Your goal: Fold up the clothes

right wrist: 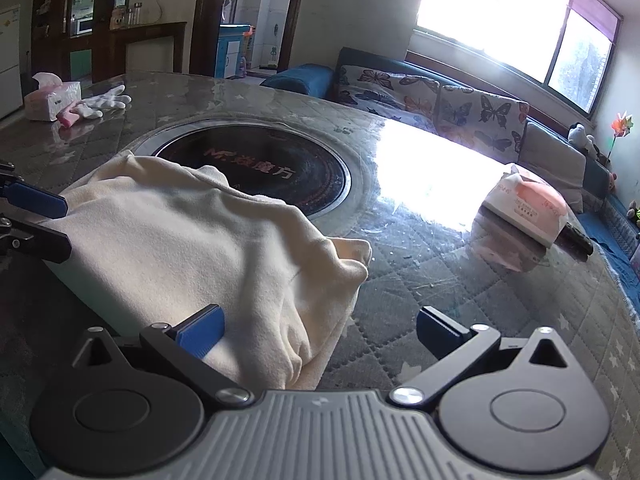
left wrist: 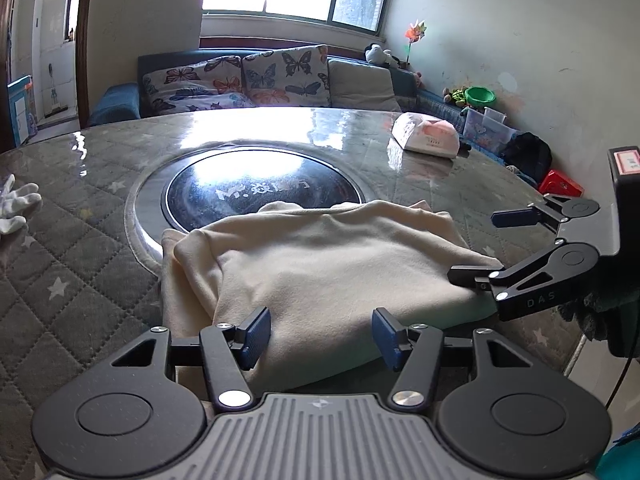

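Note:
A cream garment (left wrist: 320,264) lies folded into a thick bundle on the round table, partly over the black cooktop disc. My left gripper (left wrist: 321,336) is open, its blue pads on either side of the garment's near edge. My right gripper (left wrist: 486,244) shows at the right of the left wrist view, open, its lower finger touching the garment's right edge. In the right wrist view the right gripper (right wrist: 320,330) is open over the garment's (right wrist: 188,240) near corner, and the left gripper's fingers (right wrist: 36,200) show at the left edge.
The table (left wrist: 80,240) has a quilted grey cover under glass and a round black induction cooktop (left wrist: 260,184) in the middle. A tissue pack (left wrist: 426,136) lies at the far right. White gloves (right wrist: 104,100) and a tissue box (right wrist: 50,98) lie far left. A sofa stands behind.

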Demonstrator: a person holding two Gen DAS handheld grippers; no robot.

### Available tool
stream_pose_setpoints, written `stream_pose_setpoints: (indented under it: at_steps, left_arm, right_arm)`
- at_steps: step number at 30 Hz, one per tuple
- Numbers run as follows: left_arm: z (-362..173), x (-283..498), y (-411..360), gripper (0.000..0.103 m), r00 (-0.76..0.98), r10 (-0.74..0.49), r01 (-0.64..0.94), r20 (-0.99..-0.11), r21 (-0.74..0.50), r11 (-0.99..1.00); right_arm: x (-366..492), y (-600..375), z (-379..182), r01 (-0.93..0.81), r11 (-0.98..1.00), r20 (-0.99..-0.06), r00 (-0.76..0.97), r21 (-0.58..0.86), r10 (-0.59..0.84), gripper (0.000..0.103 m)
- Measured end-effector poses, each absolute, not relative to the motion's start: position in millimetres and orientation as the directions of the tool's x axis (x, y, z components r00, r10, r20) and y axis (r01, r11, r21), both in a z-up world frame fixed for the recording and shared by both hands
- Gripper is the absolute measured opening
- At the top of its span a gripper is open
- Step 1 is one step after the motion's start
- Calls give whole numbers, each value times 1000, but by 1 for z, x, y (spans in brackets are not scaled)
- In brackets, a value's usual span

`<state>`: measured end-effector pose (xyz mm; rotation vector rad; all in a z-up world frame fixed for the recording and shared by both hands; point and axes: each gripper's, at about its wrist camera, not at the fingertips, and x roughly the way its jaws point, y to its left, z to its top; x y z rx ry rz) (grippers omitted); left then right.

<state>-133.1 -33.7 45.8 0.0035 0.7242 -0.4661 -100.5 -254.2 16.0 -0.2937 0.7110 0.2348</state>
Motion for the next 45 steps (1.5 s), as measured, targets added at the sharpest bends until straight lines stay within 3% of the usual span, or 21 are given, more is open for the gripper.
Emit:
stream_pose_setpoints:
  at_steps: [21,27,45]
  left_arm:
    - [38,-135,-27,60,635,-408,398,-656,-174,901]
    - [54,-134,-16,60,684,-394,368,-615,-176,913]
    - [31,-126,7,57,697,-296,250,-654,-165,954]
  right_arm:
    - [-96,-273,9,-269,957,-696,708,-107,122,103]
    - [-95,-267,30,-327,938,-674,719,-115,168,103]
    - [-92,-231,42,-469,879,-676,677,-89,293,103]
